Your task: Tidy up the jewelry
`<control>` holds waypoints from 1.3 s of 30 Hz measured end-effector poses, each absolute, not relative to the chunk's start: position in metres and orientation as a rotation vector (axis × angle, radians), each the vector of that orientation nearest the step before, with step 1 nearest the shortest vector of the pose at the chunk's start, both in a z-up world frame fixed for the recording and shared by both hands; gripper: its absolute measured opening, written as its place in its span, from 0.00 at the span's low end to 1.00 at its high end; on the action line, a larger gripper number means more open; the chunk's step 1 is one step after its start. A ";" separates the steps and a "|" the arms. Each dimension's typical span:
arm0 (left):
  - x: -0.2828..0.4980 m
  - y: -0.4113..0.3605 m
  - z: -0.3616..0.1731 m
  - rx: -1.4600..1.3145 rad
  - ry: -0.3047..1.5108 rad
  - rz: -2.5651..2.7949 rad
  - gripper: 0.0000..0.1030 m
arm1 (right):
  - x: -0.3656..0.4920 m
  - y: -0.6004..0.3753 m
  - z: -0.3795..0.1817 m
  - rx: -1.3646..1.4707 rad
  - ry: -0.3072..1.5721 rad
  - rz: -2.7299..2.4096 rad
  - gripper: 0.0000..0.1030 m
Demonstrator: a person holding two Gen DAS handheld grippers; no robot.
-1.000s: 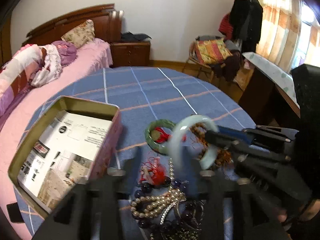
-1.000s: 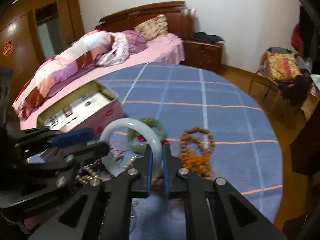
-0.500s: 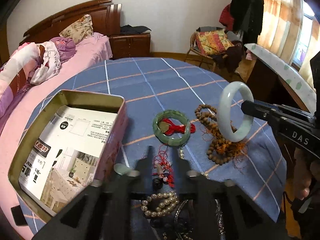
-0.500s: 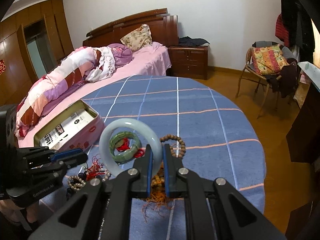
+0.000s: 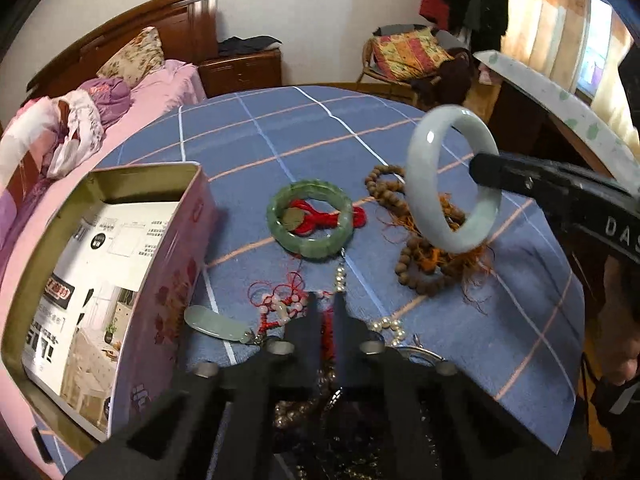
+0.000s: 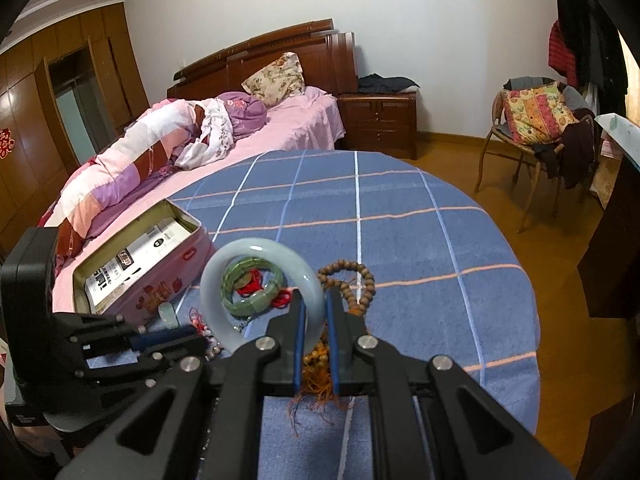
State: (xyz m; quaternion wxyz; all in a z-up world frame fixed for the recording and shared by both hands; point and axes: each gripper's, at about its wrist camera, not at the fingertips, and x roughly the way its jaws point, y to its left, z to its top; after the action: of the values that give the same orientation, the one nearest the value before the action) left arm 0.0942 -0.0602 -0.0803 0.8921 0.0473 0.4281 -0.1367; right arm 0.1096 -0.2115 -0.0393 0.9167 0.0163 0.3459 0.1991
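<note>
Pale jade bangle was clamped in right gripper, left gripper had just pinched a red cord (tin held no jewelry), most pieces still loose on tablecloth.

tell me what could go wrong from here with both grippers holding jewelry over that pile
1. The right gripper pinches the pale jade bangle by one edge only, above the wooden bead strand; it could slip, drop and crack.
2. The left gripper has just closed on a red cord in the tangle; lifting may drag the pearl strand and pale green pendant along.
</note>
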 end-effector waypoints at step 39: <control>0.135 0.090 0.026 -0.080 0.627 -0.023 0.01 | 0.150 -0.047 -0.010 -0.195 0.729 0.609 0.12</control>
State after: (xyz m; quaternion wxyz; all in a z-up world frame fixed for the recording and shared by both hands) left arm 0.1350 0.0899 0.0255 0.9504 -0.0395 0.3083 -0.0113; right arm 0.1501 -0.0467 -0.0103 0.8847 -0.0938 0.3506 0.2926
